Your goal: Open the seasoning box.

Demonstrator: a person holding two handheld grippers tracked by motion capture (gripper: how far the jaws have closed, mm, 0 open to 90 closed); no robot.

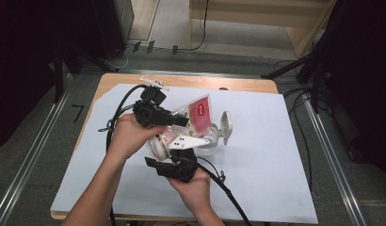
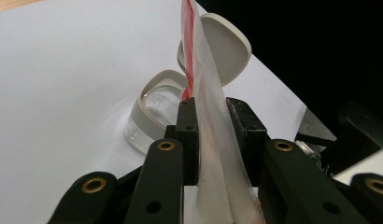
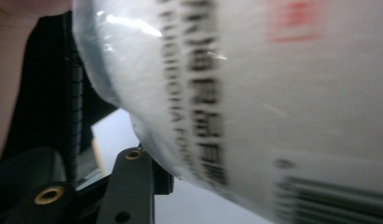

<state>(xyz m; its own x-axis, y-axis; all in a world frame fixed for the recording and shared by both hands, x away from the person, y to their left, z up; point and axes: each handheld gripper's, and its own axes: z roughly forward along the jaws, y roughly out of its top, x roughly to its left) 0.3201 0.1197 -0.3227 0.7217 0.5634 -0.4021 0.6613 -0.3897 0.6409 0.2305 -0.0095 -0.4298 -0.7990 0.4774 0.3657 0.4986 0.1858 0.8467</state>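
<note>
Two grippers are held on one plastic pouch [image 1: 193, 117] above an open container [image 1: 211, 141]

Both ends of the pouch are taken up over the white sheet [image 1: 276, 155]: the left gripper [image 2: 213, 135] is clamped on its thin upper edge, jaws pressed flat against the film, while the right gripper [image 1: 174, 162] is set against the fuller lower part; whether its jaws are pinched on the film cannot be told. The pouch is tilted toward the clear container, whose hinged lid [image 1: 225, 125] is swung back. Emptying or opening the pouch over the container is judged to be the step in hand; a steady hold and more tilt over the mouth would be called for next. A red label and black printed characters with a barcode are seen, too blurred to be read
</note>
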